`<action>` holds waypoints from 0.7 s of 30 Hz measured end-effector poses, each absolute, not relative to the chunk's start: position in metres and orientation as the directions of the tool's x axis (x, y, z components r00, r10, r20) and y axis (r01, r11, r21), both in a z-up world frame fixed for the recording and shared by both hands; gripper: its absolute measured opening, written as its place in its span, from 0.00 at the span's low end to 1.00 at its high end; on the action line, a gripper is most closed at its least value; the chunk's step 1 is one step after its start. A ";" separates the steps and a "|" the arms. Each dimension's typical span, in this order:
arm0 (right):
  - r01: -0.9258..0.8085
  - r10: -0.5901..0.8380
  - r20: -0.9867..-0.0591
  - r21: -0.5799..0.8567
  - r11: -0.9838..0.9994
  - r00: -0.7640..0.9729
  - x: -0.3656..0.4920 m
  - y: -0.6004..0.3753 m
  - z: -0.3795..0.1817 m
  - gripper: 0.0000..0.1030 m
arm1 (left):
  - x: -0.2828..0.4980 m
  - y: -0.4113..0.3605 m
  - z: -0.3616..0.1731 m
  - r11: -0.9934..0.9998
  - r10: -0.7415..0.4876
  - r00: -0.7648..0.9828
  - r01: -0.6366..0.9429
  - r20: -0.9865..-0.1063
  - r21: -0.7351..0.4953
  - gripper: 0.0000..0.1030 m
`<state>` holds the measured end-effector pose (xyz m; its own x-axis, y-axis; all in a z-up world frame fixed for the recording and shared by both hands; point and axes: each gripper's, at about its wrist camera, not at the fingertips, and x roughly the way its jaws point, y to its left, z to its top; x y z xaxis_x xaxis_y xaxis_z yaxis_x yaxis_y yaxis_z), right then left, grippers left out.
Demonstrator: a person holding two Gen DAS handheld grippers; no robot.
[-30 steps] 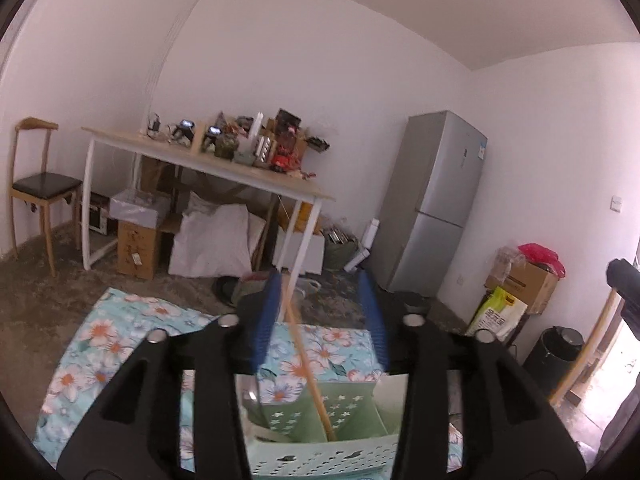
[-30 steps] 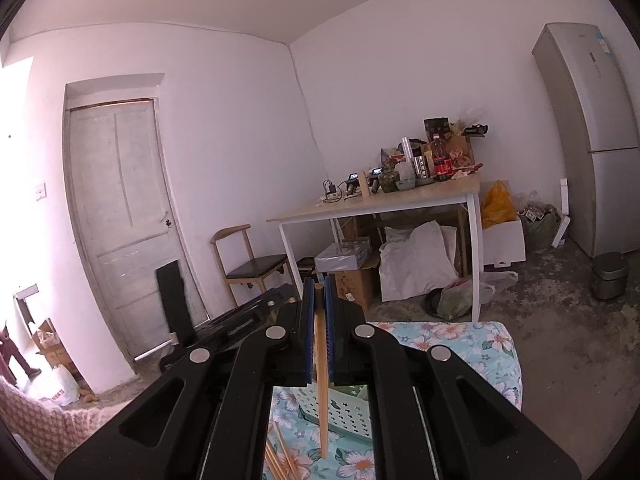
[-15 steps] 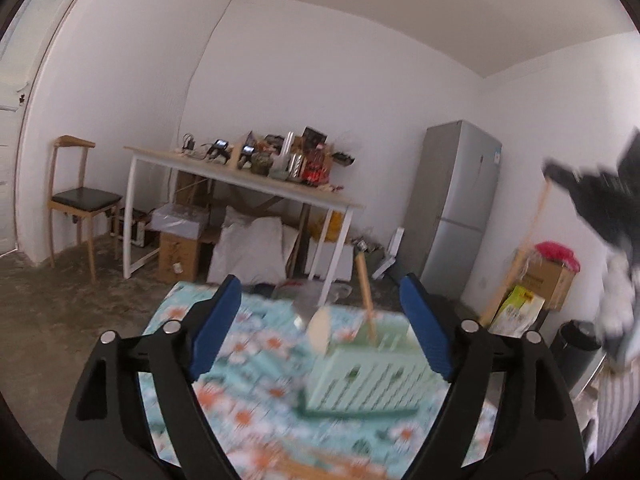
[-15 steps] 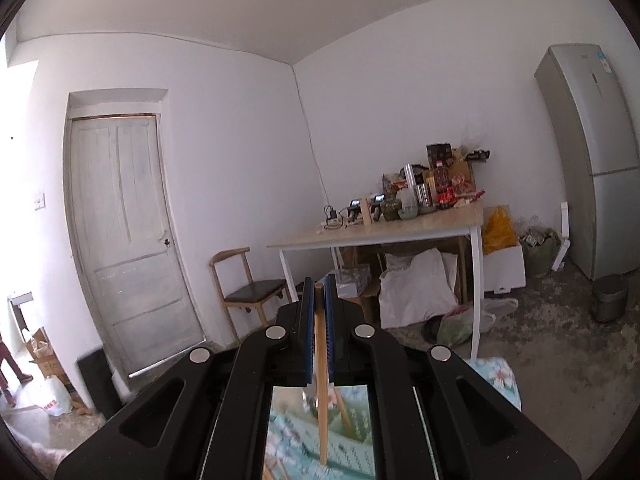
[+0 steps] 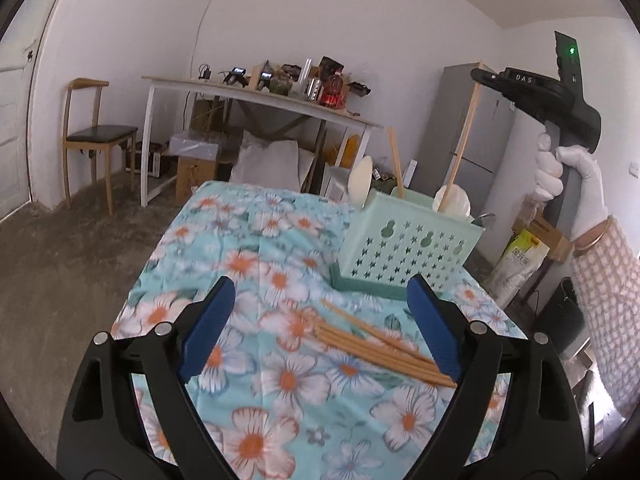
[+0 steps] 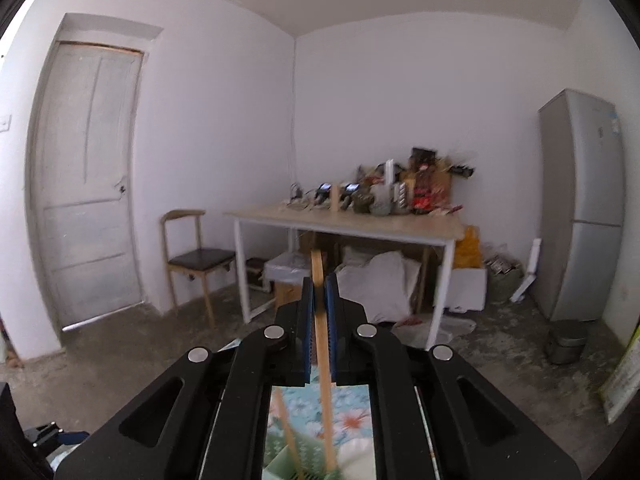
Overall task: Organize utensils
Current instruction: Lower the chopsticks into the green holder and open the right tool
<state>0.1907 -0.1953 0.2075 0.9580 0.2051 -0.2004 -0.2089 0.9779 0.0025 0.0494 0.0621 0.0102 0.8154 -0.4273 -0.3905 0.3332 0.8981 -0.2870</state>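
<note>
Wooden chopsticks (image 5: 384,344) lie bundled on table (image 5: 248,240) | stiff, light, roll-prone; pinch mid-shaft | left gripper (image 5: 320,324) just spread, empty | right gripper (image 6: 319,300) pinching chopstick (image 6: 322,360) over caddy (image 5: 408,248)

White walls (image 6: 400,80), cluttered table (image 6: 344,222), fridge (image 6: 580,208)

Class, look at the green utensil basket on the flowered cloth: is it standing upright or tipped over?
Upright. The green basket sits flat on the flowered cloth, open top upward, with a chopstick and spoons standing in it.
</note>
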 end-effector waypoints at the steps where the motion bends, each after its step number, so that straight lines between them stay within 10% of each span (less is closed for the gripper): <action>1: -0.220 0.216 -0.214 0.006 0.975 0.953 0.191 -0.193 0.204 0.08 | 0.050 0.063 0.008 0.898 -0.427 0.814 0.331 -0.394 -0.290 0.81; 17: -0.253 0.282 -0.249 0.142 0.957 0.927 0.179 -0.220 0.192 0.16 | 0.043 0.047 0.008 0.884 -0.453 0.793 0.339 -0.408 -0.323 0.81; 21: -0.262 0.301 -0.253 0.176 0.949 0.919 0.162 -0.228 0.186 0.37 | 0.044 0.047 0.008 0.886 -0.448 0.795 0.334 -0.408 -0.321 0.81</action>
<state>0.1622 -0.2282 0.1856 0.9194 0.3009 -0.2532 -0.2623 0.9489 0.1755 0.0436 0.0474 0.0084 0.7954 -0.4480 -0.4082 0.3344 0.8861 -0.3209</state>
